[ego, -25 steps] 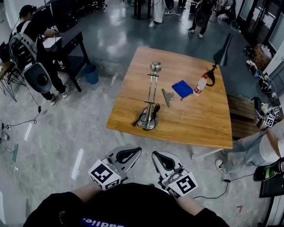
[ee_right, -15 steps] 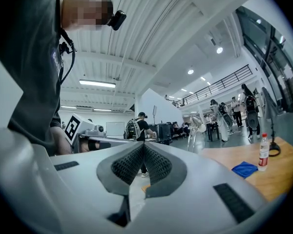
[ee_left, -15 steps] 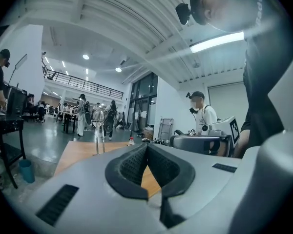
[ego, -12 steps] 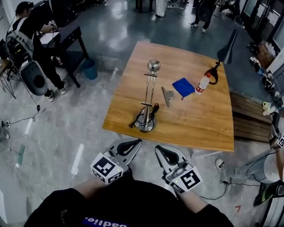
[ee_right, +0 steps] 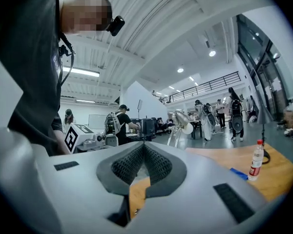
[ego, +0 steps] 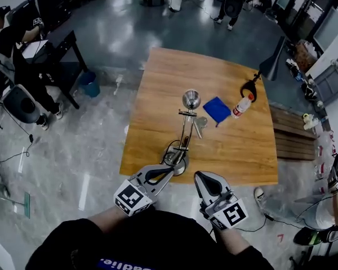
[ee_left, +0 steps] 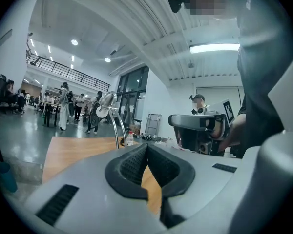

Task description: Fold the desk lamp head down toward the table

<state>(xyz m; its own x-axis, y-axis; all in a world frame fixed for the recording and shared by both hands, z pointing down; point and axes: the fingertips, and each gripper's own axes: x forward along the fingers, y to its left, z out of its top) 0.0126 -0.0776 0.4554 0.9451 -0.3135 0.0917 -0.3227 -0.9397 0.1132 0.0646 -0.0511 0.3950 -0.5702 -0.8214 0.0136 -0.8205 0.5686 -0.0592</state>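
Note:
The desk lamp stands upright near the front edge of the wooden table (ego: 158, 77). Its chrome head (ego: 191, 99) tops a thin metal arm (ego: 183, 129) above a round base (ego: 177, 162). My left gripper (ego: 170, 169) is shut and empty, its tips just in front of the base. To its right, my right gripper (ego: 199, 176) is also shut and empty, at the table's front edge. In the left gripper view the lamp head (ee_left: 106, 100) rises beyond the left gripper (ee_left: 146, 147). Past the right gripper (ee_right: 143, 147), the right gripper view shows the lamp head (ee_right: 181, 119) ahead.
A blue flat object (ego: 217, 109), a plastic bottle (ego: 240, 104) and a small metal piece (ego: 199, 123) lie behind the lamp. A black lamp (ego: 268, 61) stands at the table's far right corner. People and desks (ego: 56, 44) fill the room to the left and at the back.
The table and lamp have come much closer in the head view. Both shut grippers have moved forward, from well short of the table to its front edge by the lamp base.

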